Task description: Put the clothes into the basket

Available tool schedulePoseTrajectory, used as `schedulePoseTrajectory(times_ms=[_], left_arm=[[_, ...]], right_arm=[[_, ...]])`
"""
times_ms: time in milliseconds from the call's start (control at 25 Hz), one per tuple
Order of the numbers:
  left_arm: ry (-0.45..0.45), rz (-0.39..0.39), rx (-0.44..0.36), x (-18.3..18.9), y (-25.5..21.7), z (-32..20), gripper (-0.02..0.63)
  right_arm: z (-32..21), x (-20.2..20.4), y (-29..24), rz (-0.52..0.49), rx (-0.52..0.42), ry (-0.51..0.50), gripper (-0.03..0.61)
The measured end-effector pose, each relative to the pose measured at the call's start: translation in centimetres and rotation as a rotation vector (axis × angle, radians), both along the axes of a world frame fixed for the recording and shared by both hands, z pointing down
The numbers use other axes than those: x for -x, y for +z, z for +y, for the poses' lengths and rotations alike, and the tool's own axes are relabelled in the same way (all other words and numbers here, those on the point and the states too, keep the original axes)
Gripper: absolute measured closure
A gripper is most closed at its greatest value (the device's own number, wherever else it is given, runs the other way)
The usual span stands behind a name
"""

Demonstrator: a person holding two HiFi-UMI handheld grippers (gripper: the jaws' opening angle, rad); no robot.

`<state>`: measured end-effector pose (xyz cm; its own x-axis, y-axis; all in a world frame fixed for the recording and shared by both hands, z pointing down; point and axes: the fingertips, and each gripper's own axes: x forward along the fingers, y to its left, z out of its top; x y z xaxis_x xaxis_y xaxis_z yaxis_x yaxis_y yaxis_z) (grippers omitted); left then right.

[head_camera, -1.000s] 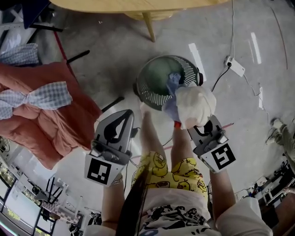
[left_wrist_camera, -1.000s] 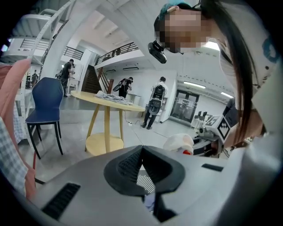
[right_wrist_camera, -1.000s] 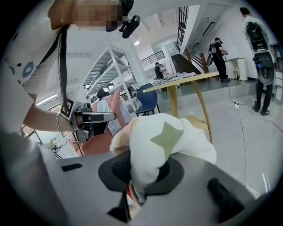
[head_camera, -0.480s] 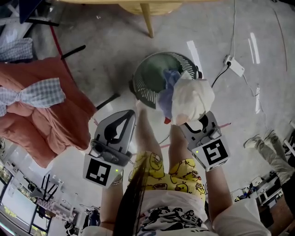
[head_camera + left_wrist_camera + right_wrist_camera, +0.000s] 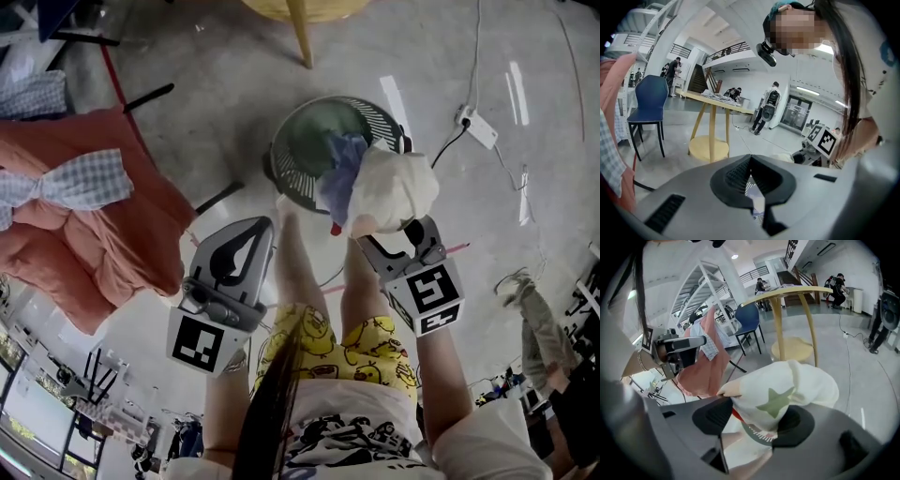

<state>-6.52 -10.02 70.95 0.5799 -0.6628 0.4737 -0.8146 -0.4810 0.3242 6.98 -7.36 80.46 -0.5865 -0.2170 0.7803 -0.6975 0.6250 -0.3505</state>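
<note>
Right gripper (image 5: 386, 242) jaws opening, no longer pinched as a second ago. The cream fabric garment with a green star (image 5: 780, 394) sits loose between them, over the near edge of the round dark-green slatted plastic basket (image 5: 286, 173), beside a blue cloth (image 5: 342, 161). Judged: release begun, drop imminent. Right hand has dipped, now pitched steeply down. Left gripper (image 5: 258, 230) is closed, empty and idle alongside.

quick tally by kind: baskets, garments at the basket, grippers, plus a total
basket: 1
garments at the basket: 2, cream garment and blue garment
grippers: 2, left gripper shut, right gripper with jaws opening and the cream garment between them
total: 5
</note>
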Motion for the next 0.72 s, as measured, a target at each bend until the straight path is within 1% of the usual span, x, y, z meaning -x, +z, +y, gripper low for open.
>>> schedulePoseTrajectory(times_ms=[120, 240, 560, 720], left_arm=[[-0.003, 0.006, -0.001, 0.2, -0.6, 0.0, 0.600], [-0.011, 0.005, 0.001, 0.5, -0.9, -0.1, 0.600], [-0.024, 0.008, -0.003, 1.2, -0.9, 0.0, 0.600], [-0.030, 0.014, -0.004, 1.2, -0.9, 0.2, 0.600]], right_arm=[[0.4, -0.3, 0.3, 0.022, 0.033, 0.009, 0.321], [0.5, -0.4, 0.3, 0.024, 0.052, 0.017, 0.307], [0.2, 0.4, -0.6, 0.002, 0.028, 0.010, 0.305], [0.4, 0.9, -0.5, -0.017, 0.037, 0.010, 0.305]])
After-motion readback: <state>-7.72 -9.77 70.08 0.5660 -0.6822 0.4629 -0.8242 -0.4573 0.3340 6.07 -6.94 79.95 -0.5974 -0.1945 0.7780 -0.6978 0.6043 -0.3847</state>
